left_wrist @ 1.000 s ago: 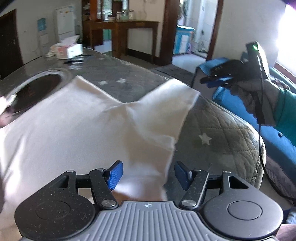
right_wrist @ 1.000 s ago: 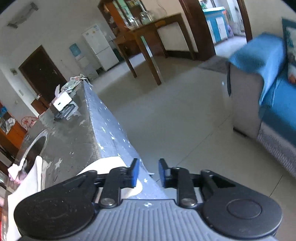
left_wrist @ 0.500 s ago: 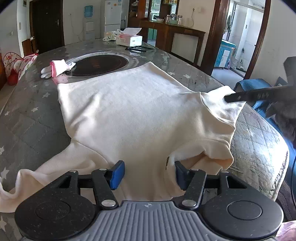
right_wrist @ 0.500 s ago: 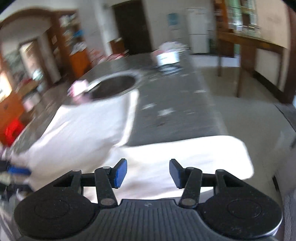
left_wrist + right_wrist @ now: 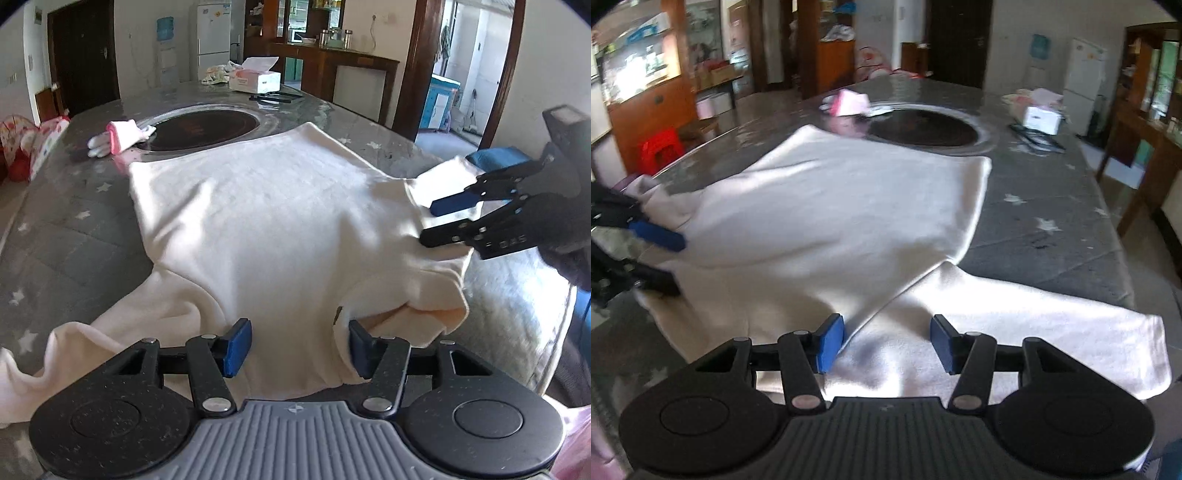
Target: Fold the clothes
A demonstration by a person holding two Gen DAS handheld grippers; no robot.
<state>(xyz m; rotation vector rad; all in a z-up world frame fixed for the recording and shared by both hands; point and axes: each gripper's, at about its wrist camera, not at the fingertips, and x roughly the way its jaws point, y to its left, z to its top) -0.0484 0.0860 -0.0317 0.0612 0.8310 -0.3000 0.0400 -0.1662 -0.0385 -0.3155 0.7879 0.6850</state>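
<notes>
A cream long-sleeved shirt [image 5: 280, 221] lies spread flat on the grey star-quilted table [image 5: 55, 229]. My left gripper [image 5: 299, 347] is open at the near edge of the shirt, with the cloth by the collar lying between its blue pads. My right gripper [image 5: 430, 223] hovers open over the shirt's right shoulder. In the right wrist view the right gripper [image 5: 886, 343] is open low over the shirt [image 5: 827, 206], where the body meets a sleeve [image 5: 1071, 339] that runs to the right. The left gripper [image 5: 661, 258] shows at that view's left edge.
A round dark inset [image 5: 199, 127] lies in the table beyond the shirt, with a pink-and-white glove [image 5: 118, 136] beside it. A tissue box [image 5: 255, 79] and black items [image 5: 273, 98] sit at the far end. The table edge drops off at the right; a red stool [image 5: 661, 151] stands off the table.
Both views have swung round onto the shirt. The right gripper came in from beyond the table edge to the shoulder and opened wider. The shirt now lies spread flat.
</notes>
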